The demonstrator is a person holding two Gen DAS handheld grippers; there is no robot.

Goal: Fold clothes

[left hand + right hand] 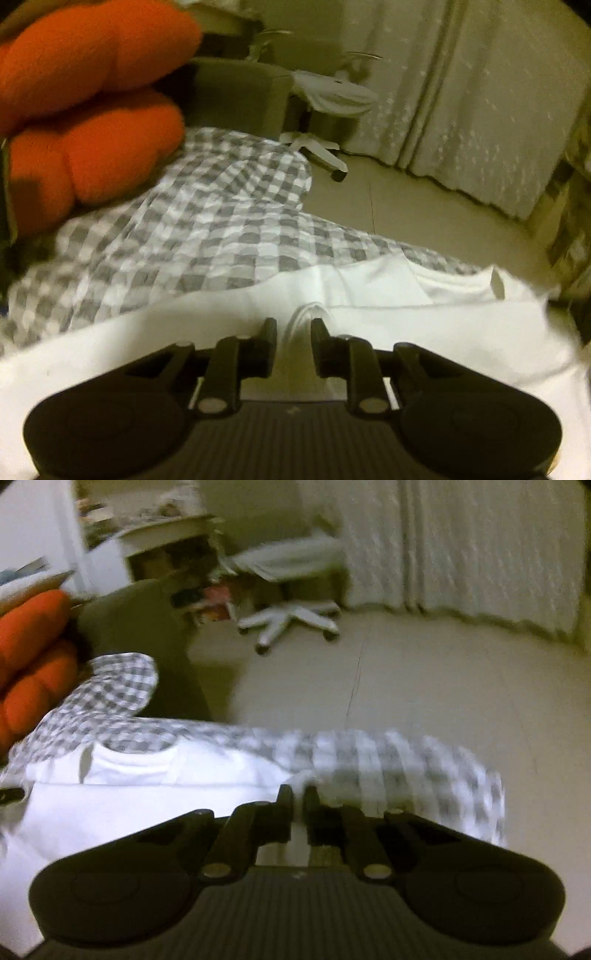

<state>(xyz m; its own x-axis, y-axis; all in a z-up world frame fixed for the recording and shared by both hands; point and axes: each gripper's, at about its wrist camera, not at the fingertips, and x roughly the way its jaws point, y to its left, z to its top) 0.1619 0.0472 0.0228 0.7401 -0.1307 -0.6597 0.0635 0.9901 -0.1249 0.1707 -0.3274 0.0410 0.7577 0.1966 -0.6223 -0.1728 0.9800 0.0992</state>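
Tongs on both sides, left (294,326) and right (298,794), pinch the near edge of a white garment (443,332) spread over a checked bedcover (207,229), seemingly to lift it for a fold.

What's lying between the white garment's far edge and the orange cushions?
In the left wrist view, only checkered bedding lies between the white garment and the orange cushions.

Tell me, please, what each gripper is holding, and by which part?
Both hold the white garment by its near edge: the left gripper pinches a raised fold, the right gripper a bunched bit beside the checkered cloth.
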